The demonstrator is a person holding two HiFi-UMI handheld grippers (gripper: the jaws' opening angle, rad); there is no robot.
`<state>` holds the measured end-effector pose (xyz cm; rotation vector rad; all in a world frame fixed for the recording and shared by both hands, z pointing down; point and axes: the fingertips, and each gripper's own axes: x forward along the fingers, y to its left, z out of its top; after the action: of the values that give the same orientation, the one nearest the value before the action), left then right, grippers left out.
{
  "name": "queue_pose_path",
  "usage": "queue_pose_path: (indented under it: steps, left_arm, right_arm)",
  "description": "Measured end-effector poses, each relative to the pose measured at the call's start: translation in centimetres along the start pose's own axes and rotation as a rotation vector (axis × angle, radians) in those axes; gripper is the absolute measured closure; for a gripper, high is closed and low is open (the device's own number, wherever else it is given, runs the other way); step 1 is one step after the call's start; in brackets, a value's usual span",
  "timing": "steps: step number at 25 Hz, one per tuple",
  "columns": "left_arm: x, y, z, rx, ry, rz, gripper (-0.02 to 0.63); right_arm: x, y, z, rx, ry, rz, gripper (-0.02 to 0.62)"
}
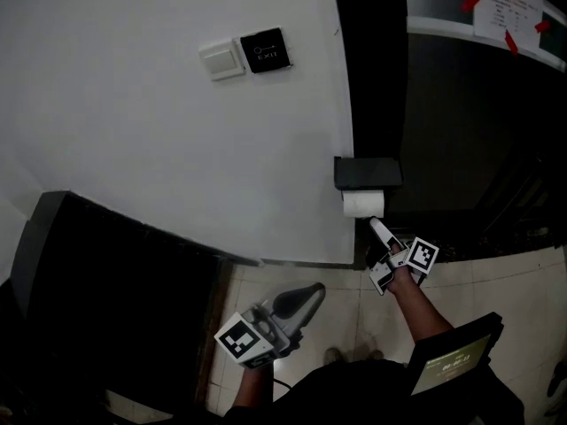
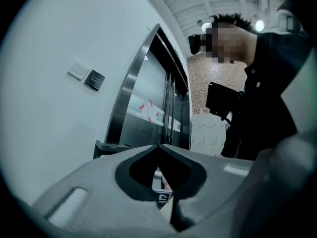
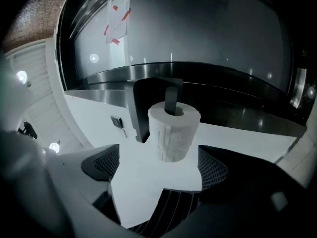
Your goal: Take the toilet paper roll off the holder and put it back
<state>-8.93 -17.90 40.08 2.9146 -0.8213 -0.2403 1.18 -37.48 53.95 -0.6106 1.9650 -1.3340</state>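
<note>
the roll (image 3: 173, 130), probably light, soft and easily crushed, sits on the holder (image 3: 141, 108) and is likely best pinched gently across its sides, with the right gripper (image 3: 157, 166) released wide just below the holder and the left gripper (image 2: 158, 148) clenched empty, well away from the holder.

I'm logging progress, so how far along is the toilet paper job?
The toilet paper roll sits on the holder. The right hand-held gripper is open at it, gripping nothing. Whether this is before removal or after replacing, the pictures can't say.
</note>
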Motion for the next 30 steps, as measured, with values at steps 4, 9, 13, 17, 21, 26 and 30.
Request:
queue_pose_path:
  steps: [4, 9, 13, 17, 21, 26, 30]
  left_arm:
    - [1.2, -0.7, 0.3, 0.004, -0.006, -0.044, 0.605]
    - [3.7, -2.1, 1.6, 0.026, -0.035, -0.118, 0.605]
    - [5.2, -3.8, 3.2, 0.037, -0.083, -0.184, 0.605]
    - [6.3, -5.8, 4.3, 0.051, -0.102, -0.246, 0.605]
    - [6.8, -7.6, 5.1, 0.067, -0.115, -0.294, 0.604]
    - [7.2, -8.2, 5.1, 0.078, -0.114, -0.313, 0.604]
    - [7.3, -8.4, 5.0, 0.08, -0.11, -0.312, 0.604]
  right_arm:
    - [-4.0, 4.3, -0.7, -0.141, 0.022, 0.041, 0.258]
    - [-7.8, 13.6, -1.6, -0.585, 0.17, 0.185, 0.594]
    - [-9.6, 22.8, -2.5, -0.893, 0.188, 0.321, 0.594]
    - [-11.6, 30.0, -3.0, -1.128, 0.082, 0.38, 0.595]
    - [-12.8, 32.5, -3.7, -1.219, 0.031, 0.372, 0.595]
    - [-13.3, 32.2, -4.2, -1.238, 0.051, 0.365, 0.595]
    - [-13.2, 31.8, -4.3, -1.237, 0.061, 0.357, 0.595]
